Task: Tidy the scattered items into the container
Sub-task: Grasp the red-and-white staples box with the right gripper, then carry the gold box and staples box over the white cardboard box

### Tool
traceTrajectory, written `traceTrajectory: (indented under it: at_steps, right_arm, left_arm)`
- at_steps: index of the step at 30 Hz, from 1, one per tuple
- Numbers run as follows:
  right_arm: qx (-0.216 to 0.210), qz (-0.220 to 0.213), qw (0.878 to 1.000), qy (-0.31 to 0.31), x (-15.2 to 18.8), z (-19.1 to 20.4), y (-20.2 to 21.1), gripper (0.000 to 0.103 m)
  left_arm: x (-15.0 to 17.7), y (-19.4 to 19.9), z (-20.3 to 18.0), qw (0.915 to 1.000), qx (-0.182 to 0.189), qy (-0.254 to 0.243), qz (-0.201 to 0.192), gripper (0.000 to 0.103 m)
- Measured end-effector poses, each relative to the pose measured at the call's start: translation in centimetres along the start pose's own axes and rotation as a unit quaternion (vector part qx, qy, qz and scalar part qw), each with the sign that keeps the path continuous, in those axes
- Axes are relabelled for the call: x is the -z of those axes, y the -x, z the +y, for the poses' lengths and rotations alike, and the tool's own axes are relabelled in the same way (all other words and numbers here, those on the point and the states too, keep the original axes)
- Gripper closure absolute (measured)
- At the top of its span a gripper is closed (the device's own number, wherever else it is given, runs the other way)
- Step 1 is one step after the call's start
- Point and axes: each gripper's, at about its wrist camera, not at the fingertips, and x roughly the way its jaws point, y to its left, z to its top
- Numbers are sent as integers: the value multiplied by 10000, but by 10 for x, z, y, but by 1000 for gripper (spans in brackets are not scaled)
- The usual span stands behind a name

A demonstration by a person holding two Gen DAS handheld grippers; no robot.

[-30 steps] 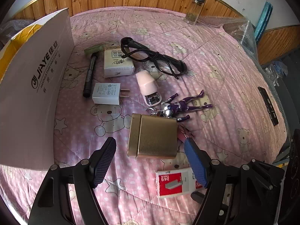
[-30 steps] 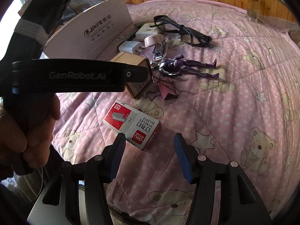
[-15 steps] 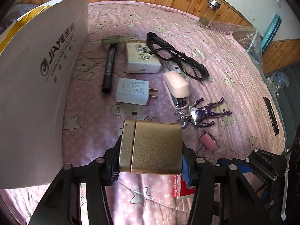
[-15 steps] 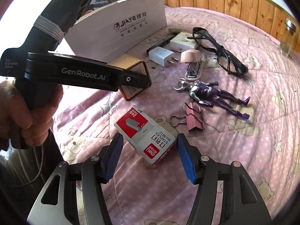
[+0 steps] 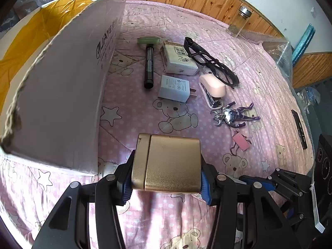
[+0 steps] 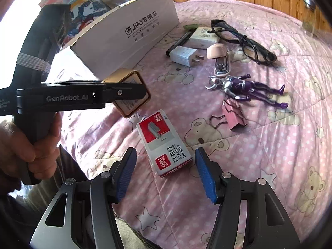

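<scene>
My left gripper (image 5: 166,178) is shut on a gold box (image 5: 168,164), held above the pink bedspread beside the white cardboard container (image 5: 58,95). In the right wrist view the same gold box (image 6: 129,92) hangs in the left gripper (image 6: 132,91) near the container (image 6: 124,39). My right gripper (image 6: 166,172) is open, its blue pads either side of a red and white staples box (image 6: 164,143) lying on the bed. Scattered beyond are a white charger (image 5: 174,88), a pink stapler (image 5: 212,87), a purple figure (image 5: 234,115), a pink binder clip (image 5: 240,142), glasses (image 5: 209,59), a black marker (image 5: 149,66) and a white packet (image 5: 179,59).
The container's yellow-lined inside (image 5: 31,31) opens at the upper left. A glass jar (image 5: 238,22) stands at the wooden headboard. A person's hand (image 6: 31,149) grips the left tool's handle. A black strip (image 5: 298,128) lies near the right bed edge.
My left gripper closed on the gold box and lifted it off the bed, moving left toward the container. My right gripper moved in around the staples box and stays open.
</scene>
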Motion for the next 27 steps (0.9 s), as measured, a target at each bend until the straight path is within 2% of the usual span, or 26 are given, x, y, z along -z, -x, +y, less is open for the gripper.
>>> traceTrajectory:
  at_steps: [4, 7, 9, 10, 11, 12, 15, 20, 27]
  right_arm:
    - [332, -13, 9967, 738, -8, 9, -1, 41]
    - [144, 244, 9915, 1266, -13, 19, -17, 41]
    - [213, 467, 9899, 1325, -12, 22, -29, 41]
    - [291, 374, 9898, 1346, -13, 24, -28, 45]
    - [332, 384, 9908, 1252, -13, 24, -28, 59]
    - [428, 359, 9920, 1129, -14, 21, -27, 64]
    - [278, 289, 9977, 545, -15, 9, -21, 64]
    - [174, 86, 9998, -24, -4, 4, -1, 64]
    - [105, -242, 9983, -527, 1, 14, 26, 64]
  left_arm:
    - [11, 13, 5, 9999, 112, -29, -4, 50]
    - [20, 21, 8, 9999, 121, -68, -24, 50]
    - [24, 27, 11, 9999, 118, -27, -40, 50]
    - [25, 29, 13, 9999, 111, 5, -50, 50]
    - [25, 32, 14, 9999, 102, 29, -66, 50]
    - [26, 35, 15, 9999, 92, 48, -93, 50]
    - [31, 44, 15, 9998, 111, 63, -174, 50]
    - [36, 54, 5, 9995, 201, -67, -241, 50]
    - [42, 76, -8, 9989, 199, -191, -392, 50]
